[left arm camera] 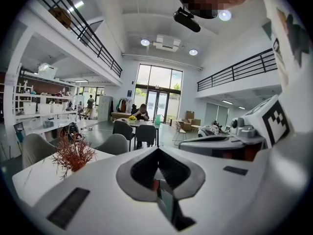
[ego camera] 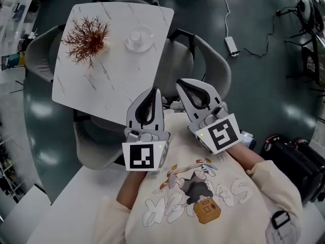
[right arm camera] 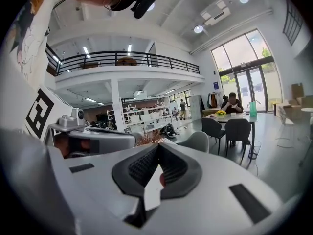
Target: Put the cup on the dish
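A clear cup point(ego camera: 136, 35) stands on a clear dish point(ego camera: 145, 44) at the far side of the white marble table point(ego camera: 109, 85). Both grippers are held close to the person's chest, short of the table's near edge and well away from the cup. My left gripper point(ego camera: 154, 90) is shut with nothing between its jaws, which meet at a point in the left gripper view point(left arm camera: 157, 149). Beside it, my right gripper point(ego camera: 179, 81) is also shut and empty, its jaws likewise together in the right gripper view point(right arm camera: 159, 145). Neither gripper view shows the cup or the dish.
A dried red plant point(ego camera: 86, 37) stands on the table's far left. Grey chairs point(ego camera: 203, 60) surround the table. A cable with an adapter point(ego camera: 231, 46) lies on the dark floor, and a black case point(ego camera: 292, 164) sits at the right. A second white table point(ego camera: 76, 197) is at bottom left.
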Demonstrator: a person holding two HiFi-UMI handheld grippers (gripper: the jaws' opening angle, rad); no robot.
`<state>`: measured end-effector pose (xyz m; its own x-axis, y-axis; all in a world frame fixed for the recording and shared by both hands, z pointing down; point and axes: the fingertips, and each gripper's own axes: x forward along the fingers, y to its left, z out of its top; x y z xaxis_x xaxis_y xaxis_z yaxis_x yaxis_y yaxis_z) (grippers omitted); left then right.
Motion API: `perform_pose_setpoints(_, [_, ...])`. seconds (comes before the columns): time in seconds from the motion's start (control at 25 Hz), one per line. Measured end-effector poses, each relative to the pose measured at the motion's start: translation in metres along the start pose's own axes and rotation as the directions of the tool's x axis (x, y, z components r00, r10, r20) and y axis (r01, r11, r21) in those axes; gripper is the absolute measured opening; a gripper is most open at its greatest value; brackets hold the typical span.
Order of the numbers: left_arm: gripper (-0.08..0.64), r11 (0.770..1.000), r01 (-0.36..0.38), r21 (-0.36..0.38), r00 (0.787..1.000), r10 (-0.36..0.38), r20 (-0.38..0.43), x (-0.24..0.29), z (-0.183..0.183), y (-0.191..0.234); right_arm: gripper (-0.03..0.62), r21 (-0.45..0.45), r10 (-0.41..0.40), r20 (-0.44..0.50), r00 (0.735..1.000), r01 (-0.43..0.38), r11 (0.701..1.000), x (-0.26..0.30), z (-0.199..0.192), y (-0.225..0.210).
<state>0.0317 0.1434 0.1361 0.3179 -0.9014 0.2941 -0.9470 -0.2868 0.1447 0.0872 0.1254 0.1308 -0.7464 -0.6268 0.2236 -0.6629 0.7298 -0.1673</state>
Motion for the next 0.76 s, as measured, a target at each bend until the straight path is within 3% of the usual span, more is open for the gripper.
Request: perform_pose_setpoints(0.76, [0.008,1.0,-0.014,0.005,1.0,0.014,0.0,0.0088,0.002,-0.0056,0.005,-0.027,0.009,0.012,1.0,-0.008,1.0,-0.0072,0.0037,-0.0069])
